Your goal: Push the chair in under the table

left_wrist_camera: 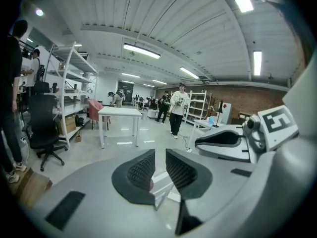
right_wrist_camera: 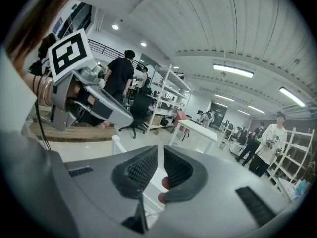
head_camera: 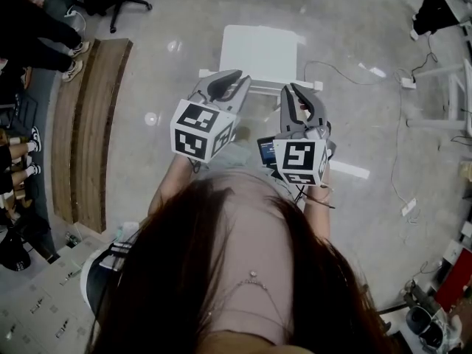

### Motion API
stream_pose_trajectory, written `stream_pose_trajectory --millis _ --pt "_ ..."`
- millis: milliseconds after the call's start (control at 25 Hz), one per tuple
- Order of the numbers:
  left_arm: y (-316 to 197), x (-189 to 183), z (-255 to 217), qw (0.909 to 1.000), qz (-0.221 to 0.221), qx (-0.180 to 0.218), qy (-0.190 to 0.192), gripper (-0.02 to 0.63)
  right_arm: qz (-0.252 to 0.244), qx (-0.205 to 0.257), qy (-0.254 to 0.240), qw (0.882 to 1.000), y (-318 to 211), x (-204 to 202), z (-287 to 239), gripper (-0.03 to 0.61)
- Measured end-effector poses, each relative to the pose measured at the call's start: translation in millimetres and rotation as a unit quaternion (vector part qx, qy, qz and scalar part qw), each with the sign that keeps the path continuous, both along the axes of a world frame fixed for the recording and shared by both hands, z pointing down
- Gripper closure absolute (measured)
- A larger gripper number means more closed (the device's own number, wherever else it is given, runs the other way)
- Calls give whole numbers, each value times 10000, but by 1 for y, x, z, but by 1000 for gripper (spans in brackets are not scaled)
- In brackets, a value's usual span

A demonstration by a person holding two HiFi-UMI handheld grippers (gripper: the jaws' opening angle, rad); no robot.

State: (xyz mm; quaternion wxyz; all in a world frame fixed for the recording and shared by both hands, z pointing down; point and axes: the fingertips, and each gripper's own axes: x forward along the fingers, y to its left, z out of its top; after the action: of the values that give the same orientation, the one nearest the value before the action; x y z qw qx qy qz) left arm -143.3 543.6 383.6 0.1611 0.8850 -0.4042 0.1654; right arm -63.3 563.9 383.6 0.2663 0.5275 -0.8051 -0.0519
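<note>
- I count one white chair, one white table and my two grippers.
- The floor is glossy grey. It is a long workshop room with strip lights, shelving racks and a wooden platform along the floor's left side.
- The chair stands on open floor just ahead of both grippers, well apart from the table. Its backrest is towards me, its seat points away, and its top rail runs left to right.
- The left gripper has its jaws slightly apart, pressing on nothing.
- The right gripper is closed and empty.
</note>
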Motion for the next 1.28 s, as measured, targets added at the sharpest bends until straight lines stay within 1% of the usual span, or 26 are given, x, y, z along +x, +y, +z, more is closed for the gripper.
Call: stream_pose_trajectory --millis 160,360,600,880,1080,1280 --pt "-8 4 13 9997 116 -97 -178 540 -180 -109 188 9996 -9 -3 15 555" --pt "-12 5 25 9990 295 -281 -181 523 -374 -264 378 9982 -15 -13 33 548" --pt "-19 4 52 9957 465 -473 -650 505 -546 -482 638 9953 -24 -16 54 510" --pt "-31 1 77 9908 565 -624 -1061 486 -680 -727 892 9910 -38 -16 80 482" --pt "-40 4 91 9875 646 -568 -1319 475 -786 -902 1116 9865 -43 -13 97 469" --pt "-39 6 108 9812 826 -639 -1624 449 -871 -1038 1278 9825 -46 -14 112 459"
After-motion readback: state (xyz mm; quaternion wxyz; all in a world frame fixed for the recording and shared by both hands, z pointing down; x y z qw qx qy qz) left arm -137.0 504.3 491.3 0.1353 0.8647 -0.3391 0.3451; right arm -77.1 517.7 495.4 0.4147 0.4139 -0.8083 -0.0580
